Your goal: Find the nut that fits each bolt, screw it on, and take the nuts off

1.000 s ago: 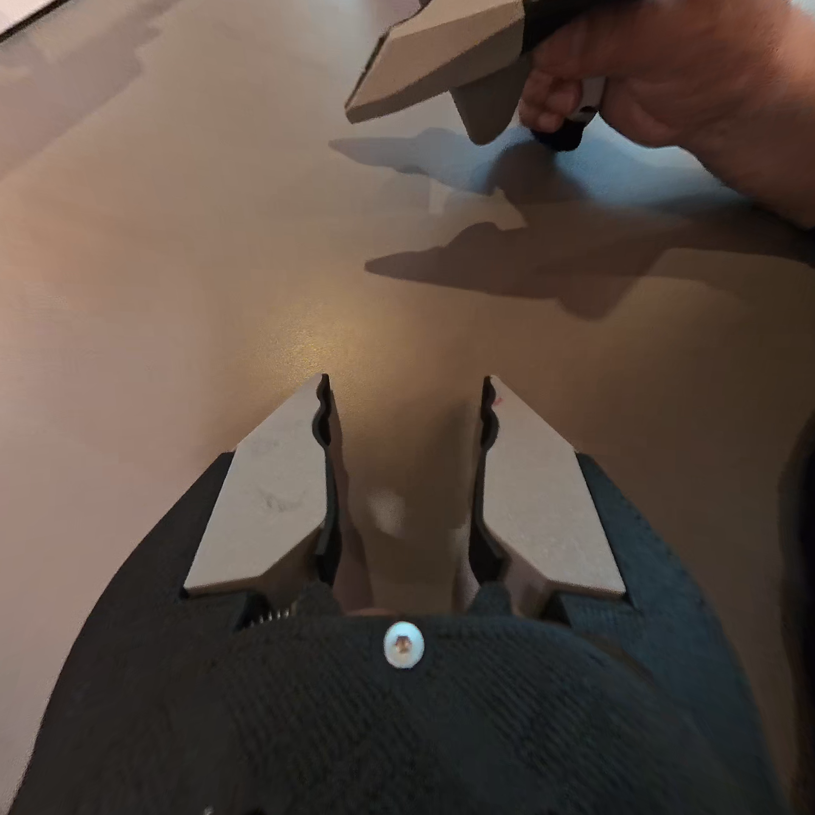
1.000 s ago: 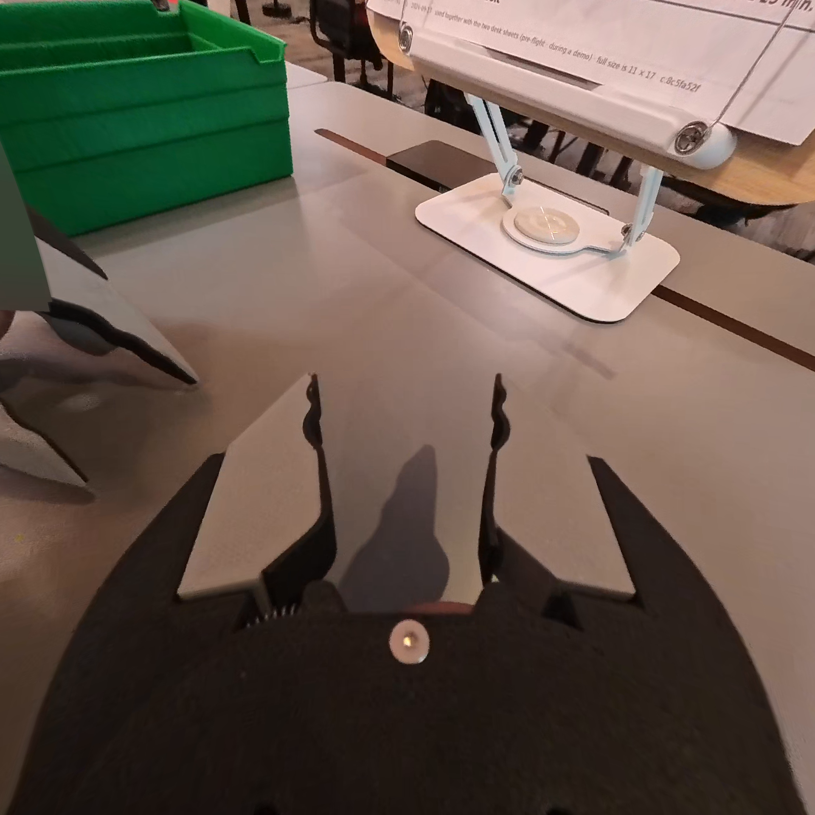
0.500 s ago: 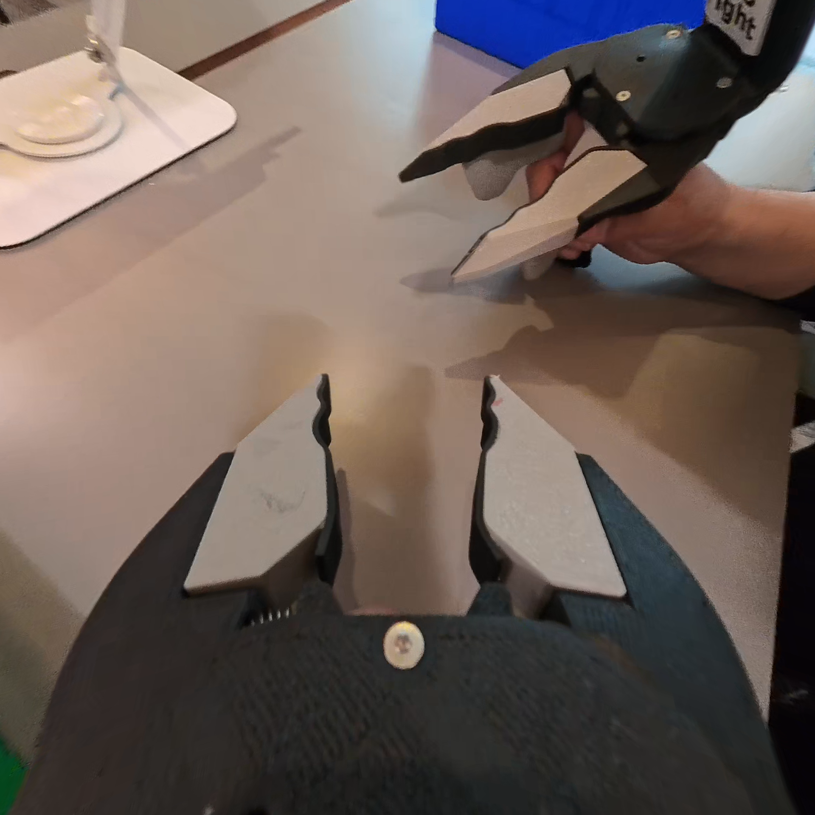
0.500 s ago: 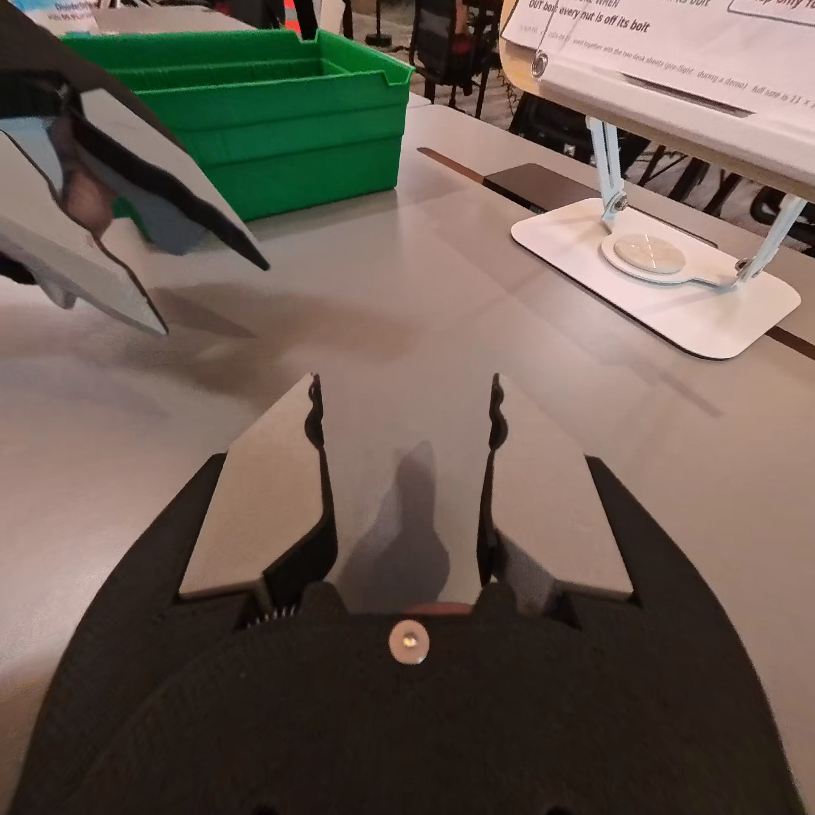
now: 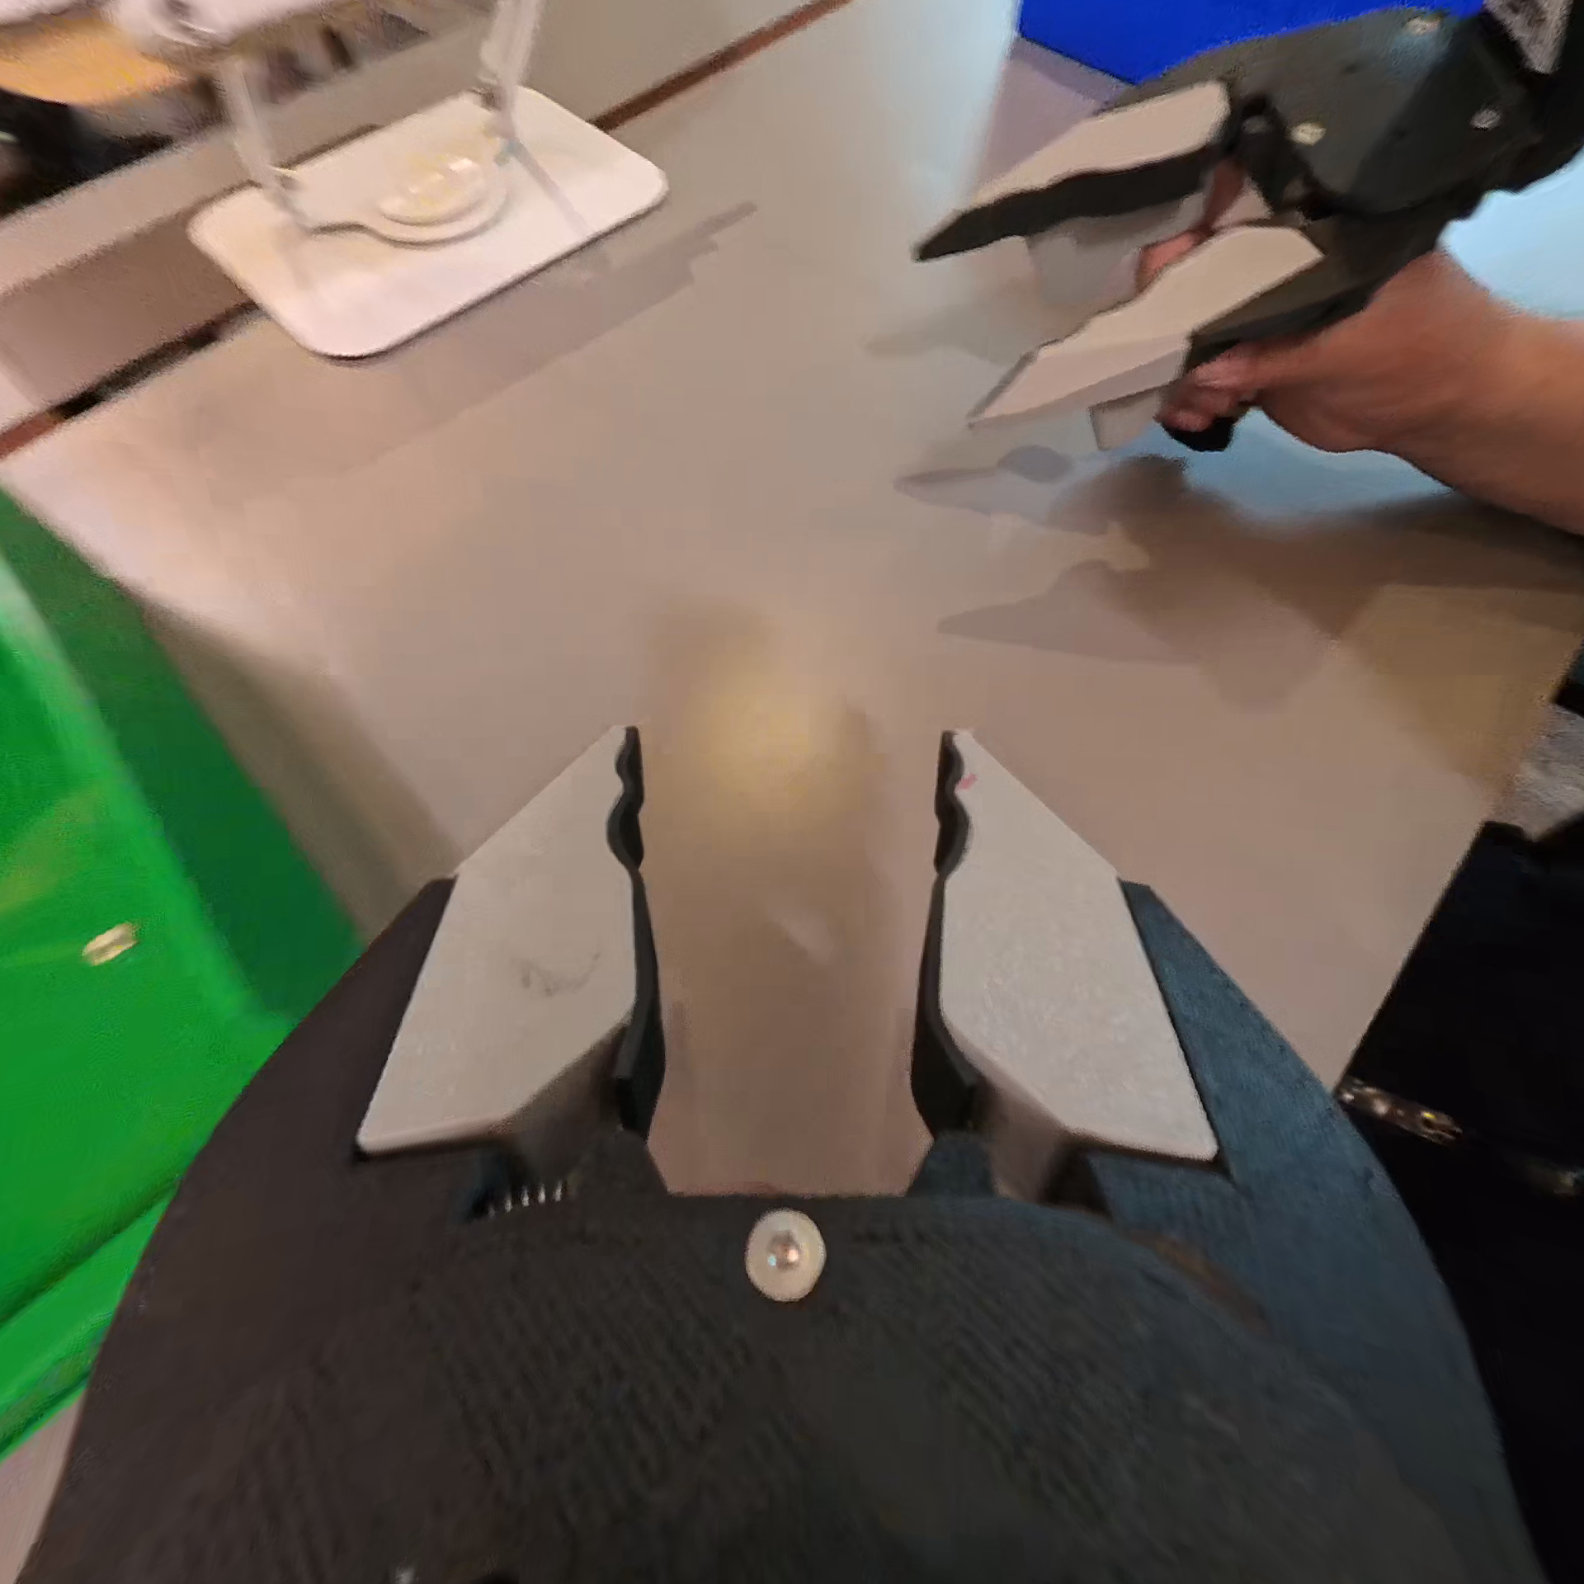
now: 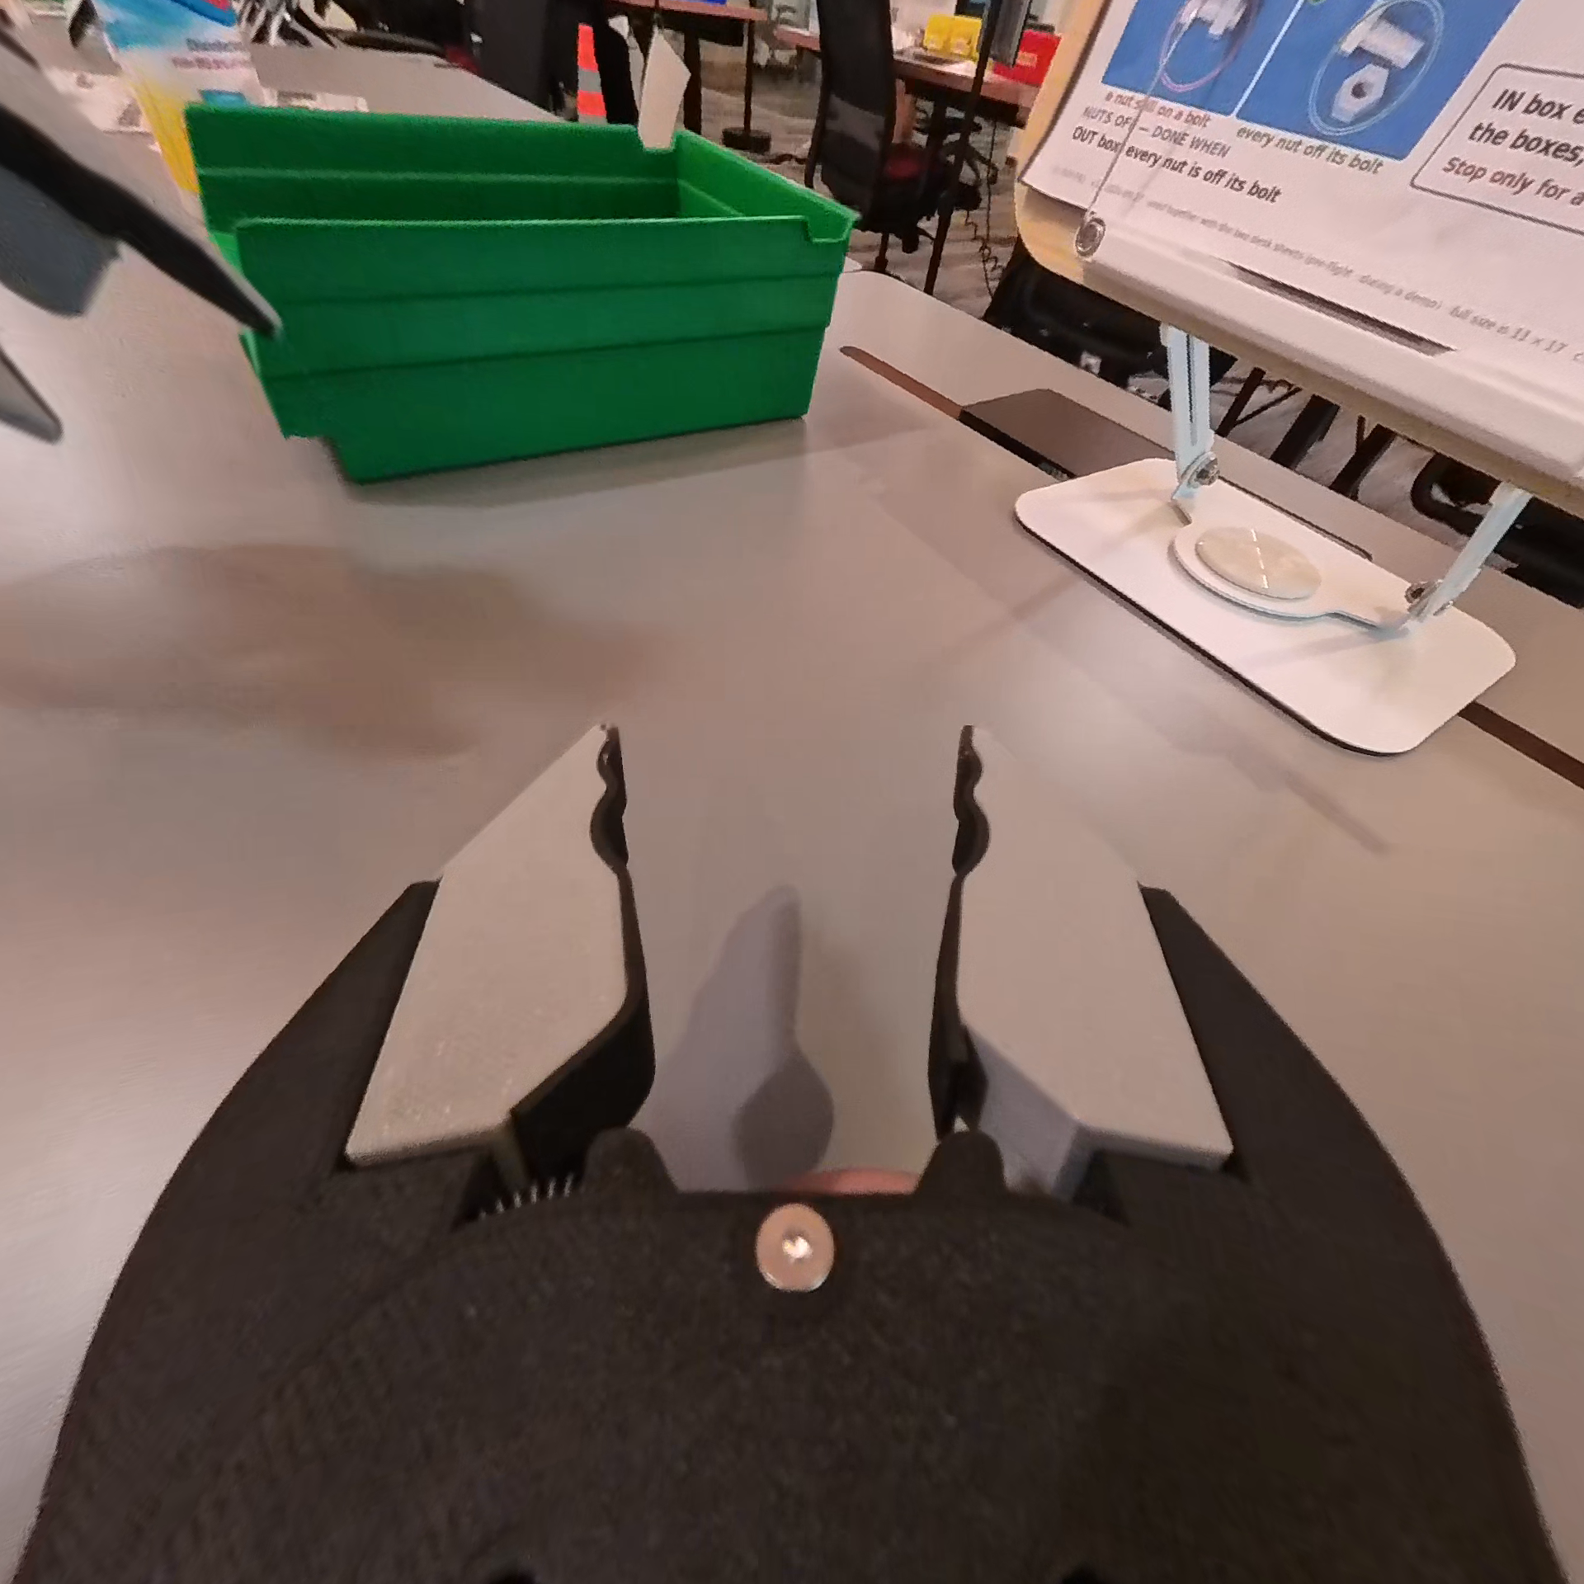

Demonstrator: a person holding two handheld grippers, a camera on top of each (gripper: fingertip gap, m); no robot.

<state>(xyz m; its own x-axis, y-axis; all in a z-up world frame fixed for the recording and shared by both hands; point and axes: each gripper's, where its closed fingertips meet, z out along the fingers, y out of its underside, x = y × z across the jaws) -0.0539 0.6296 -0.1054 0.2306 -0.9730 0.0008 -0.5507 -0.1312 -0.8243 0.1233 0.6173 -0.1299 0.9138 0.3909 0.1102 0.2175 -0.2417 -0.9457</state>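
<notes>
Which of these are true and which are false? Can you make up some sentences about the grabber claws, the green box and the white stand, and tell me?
1. Both grippers are open with nothing between their fingers. True: the left gripper and the right gripper show only bare grey table in the gap.
2. The green bin sits on the white stand. False: it rests on the table, apart from the white stand base.
3. The right gripper holds a bolt. False: it holds nothing.
4. A bare hand holds the right gripper in the left wrist view. True.
5. A small silvery piece lies in the green bin near the left gripper. True, though too blurred to tell what it is.
</notes>
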